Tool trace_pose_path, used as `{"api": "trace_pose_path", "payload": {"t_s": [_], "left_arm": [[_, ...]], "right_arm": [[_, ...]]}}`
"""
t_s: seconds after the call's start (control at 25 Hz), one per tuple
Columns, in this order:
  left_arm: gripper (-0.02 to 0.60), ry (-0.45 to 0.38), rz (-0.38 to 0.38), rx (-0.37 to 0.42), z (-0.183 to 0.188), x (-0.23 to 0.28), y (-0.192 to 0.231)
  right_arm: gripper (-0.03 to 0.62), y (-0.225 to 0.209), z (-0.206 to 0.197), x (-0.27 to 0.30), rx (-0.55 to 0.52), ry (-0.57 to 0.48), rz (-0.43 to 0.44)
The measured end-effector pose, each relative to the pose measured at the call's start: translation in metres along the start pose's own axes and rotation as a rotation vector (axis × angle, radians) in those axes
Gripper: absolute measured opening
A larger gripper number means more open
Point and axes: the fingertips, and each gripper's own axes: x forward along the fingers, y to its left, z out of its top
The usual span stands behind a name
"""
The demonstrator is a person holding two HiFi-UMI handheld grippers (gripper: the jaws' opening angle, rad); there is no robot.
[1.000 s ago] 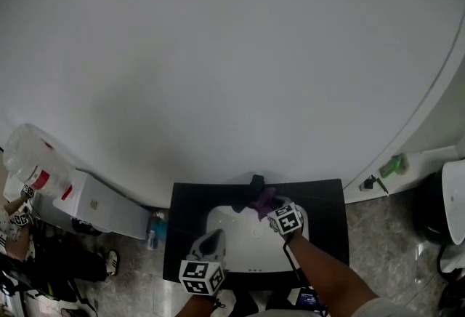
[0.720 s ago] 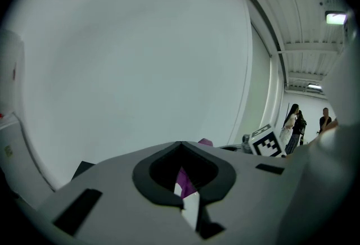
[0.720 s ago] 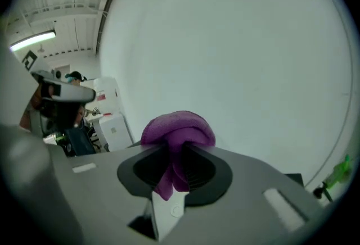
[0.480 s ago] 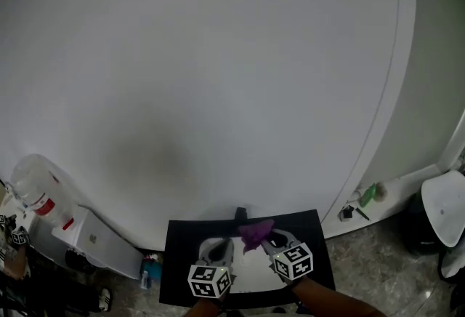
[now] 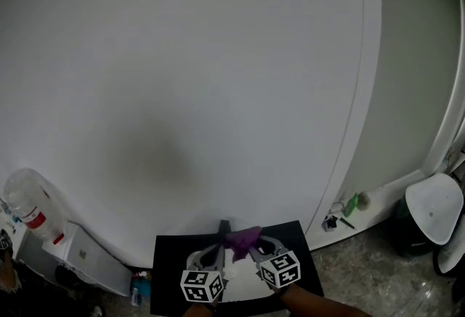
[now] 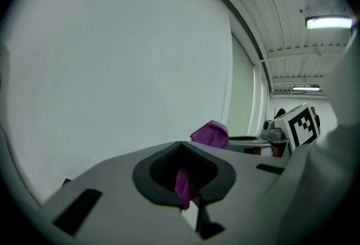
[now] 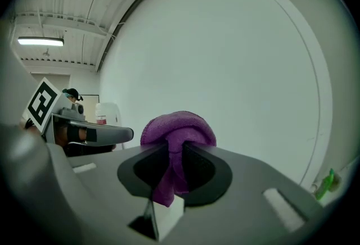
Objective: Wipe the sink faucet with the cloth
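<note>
At the bottom of the head view lies a black counter (image 5: 166, 250) with a white sink (image 5: 236, 285) and a short black faucet (image 5: 224, 226). A purple cloth (image 5: 242, 238) hangs bunched just right of the faucet, between both grippers. My right gripper (image 5: 252, 247) is shut on the cloth (image 7: 178, 128), which bulges above its jaws. My left gripper (image 5: 216, 253) is shut too, with a strip of the cloth (image 6: 183, 185) pinched in its jaws. The cloth's bunch (image 6: 211, 134) and the right gripper's marker cube (image 6: 298, 122) show ahead of the left one.
A plain white wall fills most of the view. A clear water jug (image 5: 26, 201) and a white box (image 5: 78, 256) stand at the left, with a blue bottle (image 5: 136, 286) on the floor. At the right are a green bottle (image 5: 352, 204) and a white bin (image 5: 433, 214).
The head camera has tilted up, so the sink slid toward the bottom edge. My left gripper came up to the cloth beside the right one and shut on it.
</note>
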Motion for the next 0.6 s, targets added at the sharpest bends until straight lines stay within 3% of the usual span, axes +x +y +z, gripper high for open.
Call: {"api": "trace_pose_path", "payload": {"t_s": [0.6], "left_arm": [[0.005, -0.009, 0.014, -0.009, 0.0037, -0.0036, -0.0005]], "right_arm": [[0.069, -0.0023, 0.0098, -0.0059, -0.021, -0.01, -0.004]]}}
